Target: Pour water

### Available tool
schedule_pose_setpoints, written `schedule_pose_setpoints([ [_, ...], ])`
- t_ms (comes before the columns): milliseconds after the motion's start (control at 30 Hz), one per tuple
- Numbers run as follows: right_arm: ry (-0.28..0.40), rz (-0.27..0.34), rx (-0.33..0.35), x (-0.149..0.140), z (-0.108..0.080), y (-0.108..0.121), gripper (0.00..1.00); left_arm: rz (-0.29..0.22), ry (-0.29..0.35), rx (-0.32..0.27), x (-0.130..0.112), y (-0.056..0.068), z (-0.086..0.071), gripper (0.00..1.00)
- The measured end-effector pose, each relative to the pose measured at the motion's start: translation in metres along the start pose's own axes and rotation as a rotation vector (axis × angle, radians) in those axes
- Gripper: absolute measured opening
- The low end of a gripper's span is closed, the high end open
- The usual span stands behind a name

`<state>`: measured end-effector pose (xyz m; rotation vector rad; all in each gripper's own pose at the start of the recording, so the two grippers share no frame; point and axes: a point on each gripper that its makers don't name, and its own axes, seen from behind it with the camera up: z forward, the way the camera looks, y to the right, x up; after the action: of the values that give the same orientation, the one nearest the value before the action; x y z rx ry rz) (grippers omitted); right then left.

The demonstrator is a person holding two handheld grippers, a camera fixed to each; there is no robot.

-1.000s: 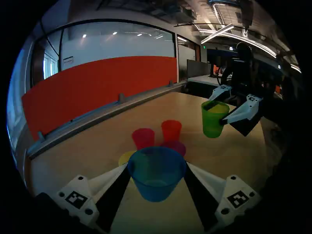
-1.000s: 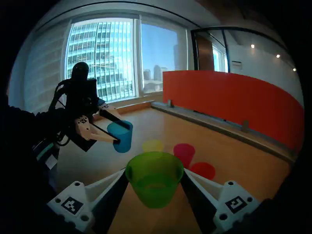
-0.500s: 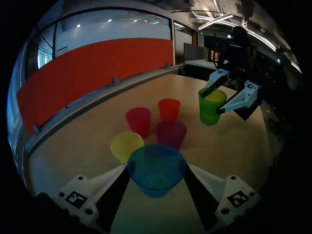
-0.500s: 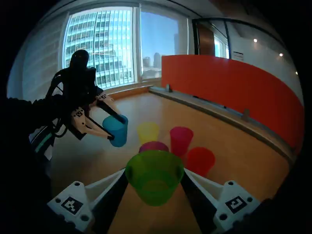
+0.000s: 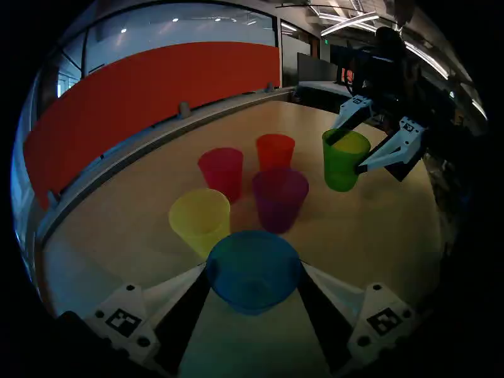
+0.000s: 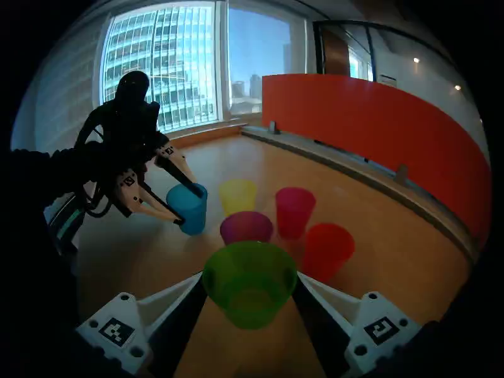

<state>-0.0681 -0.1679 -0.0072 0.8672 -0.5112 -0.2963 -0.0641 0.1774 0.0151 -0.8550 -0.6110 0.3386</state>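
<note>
Orange cup (image 5: 275,146) base hidden behind purple cup (image 5: 280,198).

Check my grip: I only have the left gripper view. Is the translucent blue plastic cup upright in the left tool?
Observer: In the right gripper view the translucent blue plastic cup looks roughly upright, side-on, in the left tool.
Operator: What's behind that tool?
Observer: Tall windows onto high-rise buildings.
Operator: Any water in the translucent green plastic cup?
Observer: That view looks down into it, clamped on either side by the right tool. I cannot tell water from tint.
</note>
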Motion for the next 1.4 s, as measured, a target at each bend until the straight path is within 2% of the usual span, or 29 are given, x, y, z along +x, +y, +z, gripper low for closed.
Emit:
schedule_pose_setpoints([
  [367, -0.017, 0.003, -0.001, -0.009, 0.008, 0.002, 0.91, -0.035, -0.014, -0.015, -0.01, -0.004, 0.007, 0.89],
  [900, -0.031, 0.003, -0.009, -0.019, 0.017, 0.003, 0.91, -0.049, -0.041, -0.026, -0.023, -0.006, 0.007, 0.89],
  [1200, -0.041, 0.0, -0.013, -0.025, 0.022, 0.003, 0.91, -0.048, -0.076, -0.019, -0.034, -0.007, 0.006, 0.89],
  [1400, -0.055, -0.007, -0.026, -0.035, 0.026, 0.006, 0.91, -0.022, -0.097, 0.0, -0.044, -0.009, 0.002, 0.89],
])
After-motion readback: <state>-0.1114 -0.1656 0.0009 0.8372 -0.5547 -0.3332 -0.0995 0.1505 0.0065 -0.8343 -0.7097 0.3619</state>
